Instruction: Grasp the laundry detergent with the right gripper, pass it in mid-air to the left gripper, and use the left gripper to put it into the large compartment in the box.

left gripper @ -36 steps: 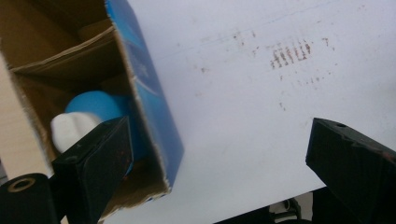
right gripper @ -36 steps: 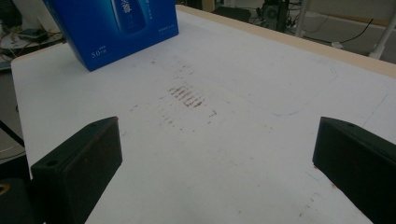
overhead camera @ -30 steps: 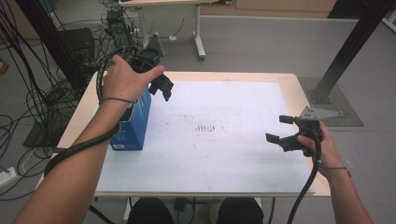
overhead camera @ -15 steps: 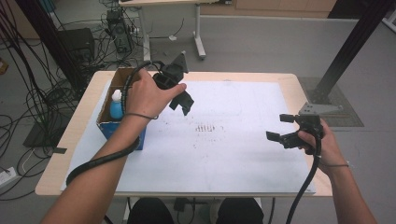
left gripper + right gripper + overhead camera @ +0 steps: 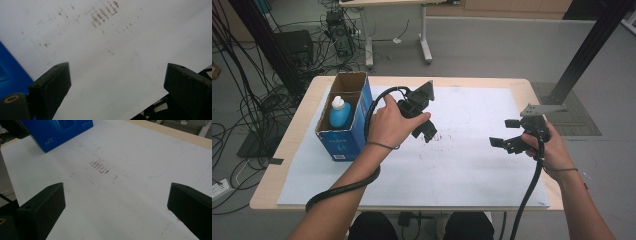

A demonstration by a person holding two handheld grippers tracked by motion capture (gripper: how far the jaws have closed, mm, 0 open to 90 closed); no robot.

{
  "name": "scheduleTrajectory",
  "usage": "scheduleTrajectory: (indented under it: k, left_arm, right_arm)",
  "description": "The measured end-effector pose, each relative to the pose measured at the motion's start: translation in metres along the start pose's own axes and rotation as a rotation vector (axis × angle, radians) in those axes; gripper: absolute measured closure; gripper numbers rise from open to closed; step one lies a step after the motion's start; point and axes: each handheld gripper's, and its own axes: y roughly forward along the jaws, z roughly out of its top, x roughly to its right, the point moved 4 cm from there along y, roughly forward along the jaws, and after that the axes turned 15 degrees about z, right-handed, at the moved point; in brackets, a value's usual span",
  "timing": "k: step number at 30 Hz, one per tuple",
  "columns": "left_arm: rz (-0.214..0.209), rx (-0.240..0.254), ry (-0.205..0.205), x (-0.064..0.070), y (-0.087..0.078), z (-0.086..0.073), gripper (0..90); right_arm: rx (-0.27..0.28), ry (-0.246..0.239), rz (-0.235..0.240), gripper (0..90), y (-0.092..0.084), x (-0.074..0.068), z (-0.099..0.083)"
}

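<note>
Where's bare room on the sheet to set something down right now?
Free: the near half of the white sheet, between the two forearms, and the far right stretch beyond the right tongs. Crowded: the left edge, where the blue box with its bottle stands close beside the left tongs.

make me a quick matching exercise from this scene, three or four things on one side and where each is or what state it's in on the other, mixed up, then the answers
Things:
1. blue box
2. bottle with the white cap
3. left hand-held gripper
4. right hand-held gripper

Places or states:
A. upright inside the open box
B. open and holding nothing, over the middle of the white sheet
C. top flaps open, at the table's left end
D. open and holding nothing, near the sheet's right edge

Pairs: 1-C, 2-A, 3-B, 4-D
</note>
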Motion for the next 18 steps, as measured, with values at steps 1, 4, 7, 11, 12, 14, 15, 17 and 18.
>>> scheduleTrajectory:
  k: [1, 4, 7, 11, 12, 14, 15, 17, 18]
  left_arm:
    - [-0.01, -0.001, 0.004, 0.0, 0.002, 0.0, 7.8]
    - [-0.001, -0.001, 0.005, 0.005, 0.007, 0.0, 7.7]
    - [-0.005, 0.001, 0.008, 0.008, 0.013, 0.0, 7.8]
    - [-0.011, -0.012, 0.011, 0.014, 0.027, -0.001, 7.8]
    - [-0.011, -0.014, 0.01, 0.015, 0.029, -0.001, 7.8]
    - [0.004, -0.028, 0.02, 0.018, 0.033, 0.0, 7.8]
    - [-0.002, -0.024, 0.011, 0.019, 0.036, -0.001, 7.9]
    - [-0.005, -0.031, 0.017, 0.02, 0.04, -0.002, 7.8]
    - [-0.006, -0.03, 0.013, 0.021, 0.041, -0.002, 7.8]
  right_arm:
    - [-0.008, 0.003, -0.004, 1.8, 0.001, 0.0, 0.002]
    - [-0.021, 0.007, -0.008, 1.9, 0.004, 0.0, 0.006]
    - [-0.039, 0.016, -0.007, 1.9, 0.009, 0.001, 0.012]
    - [-0.053, 0.016, -0.008, 2.0, 0.014, 0.001, 0.018]
    - [-0.054, 0.015, -0.007, 2.0, 0.015, 0.001, 0.019]
    - [-0.06, 0.015, -0.008, 2.1, 0.016, 0.001, 0.021]
    - [-0.062, 0.013, -0.007, 2.2, 0.017, 0.001, 0.021]
    - [-0.067, 0.014, -0.007, 2.2, 0.018, 0.001, 0.022]
    - [-0.065, 0.016, -0.006, 2.2, 0.019, 0.001, 0.022]
